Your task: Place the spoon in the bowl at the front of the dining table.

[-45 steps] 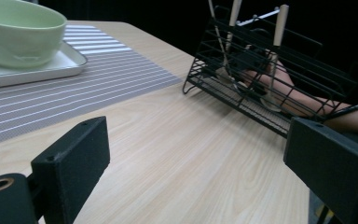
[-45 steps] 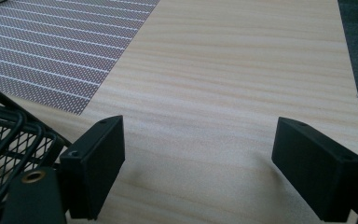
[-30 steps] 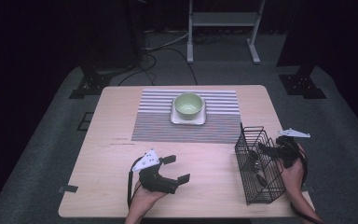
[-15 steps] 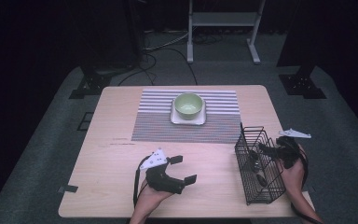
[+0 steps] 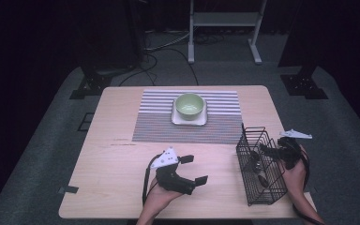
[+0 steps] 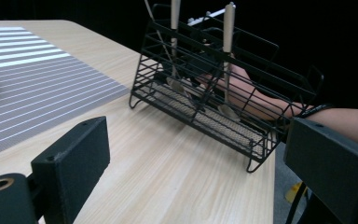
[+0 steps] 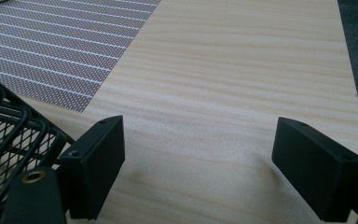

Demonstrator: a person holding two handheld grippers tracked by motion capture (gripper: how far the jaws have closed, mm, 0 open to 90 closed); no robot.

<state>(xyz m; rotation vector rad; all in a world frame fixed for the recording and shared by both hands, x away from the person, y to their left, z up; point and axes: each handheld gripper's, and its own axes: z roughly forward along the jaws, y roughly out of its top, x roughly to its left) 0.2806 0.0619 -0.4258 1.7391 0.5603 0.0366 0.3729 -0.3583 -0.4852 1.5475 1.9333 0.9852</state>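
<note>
High view: the black wire rack (image 5: 258, 165) stands near the desk's (image 5: 122, 154) right edge, long axis running away from the person. The right hand-held gripper (image 5: 274, 152) sits just right of the rack, nearer; the left hand-held gripper (image 5: 194, 169), jaws apart, lies well left, having turned toward it within the last second.

Left gripper view: the rack (image 6: 223, 88) lies ahead, two spoons (image 6: 227, 56) standing inside it.

Right gripper view: the jaws stand apart over bare desk (image 7: 223, 93), rack wire (image 7: 9, 126) just beside them.
</note>
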